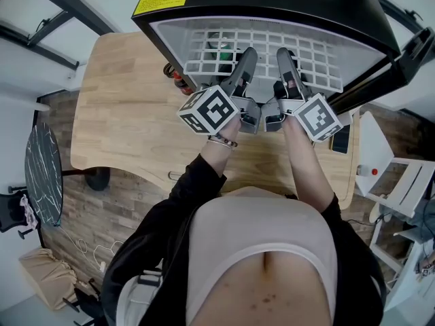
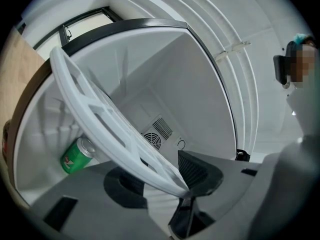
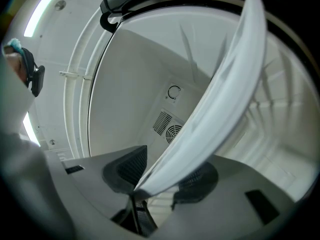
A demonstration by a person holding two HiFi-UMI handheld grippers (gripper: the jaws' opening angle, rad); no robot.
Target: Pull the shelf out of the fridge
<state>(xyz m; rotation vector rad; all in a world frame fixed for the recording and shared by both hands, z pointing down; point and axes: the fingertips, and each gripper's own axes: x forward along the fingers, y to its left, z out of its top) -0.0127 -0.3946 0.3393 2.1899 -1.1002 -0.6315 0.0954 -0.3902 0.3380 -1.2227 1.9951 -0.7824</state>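
A small black fridge [image 1: 272, 5] stands open on the wooden table [image 1: 129, 107]. Its white grid shelf [image 1: 312, 63] sticks partly out of the opening. My left gripper [image 1: 246, 58] is shut on the shelf's front edge left of the middle, and my right gripper [image 1: 285, 58] is shut on it just to the right. In the left gripper view the shelf [image 2: 100, 119] runs slantwise into the pinch of my left gripper [image 2: 186, 185]. In the right gripper view the shelf [image 3: 220, 99] is pinched the same way by my right gripper [image 3: 142, 184]. A green can [image 2: 77, 156] lies in the fridge under the shelf.
The fridge door [image 1: 380, 80] hangs open at the right. A red can [image 1: 175, 77] stands on the table at the fridge's left corner, and a phone [image 1: 342, 140] lies near the table's right edge. A white rack [image 1: 401, 182] stands right of the table. A fan vent [image 2: 157, 134] marks the fridge's back wall.
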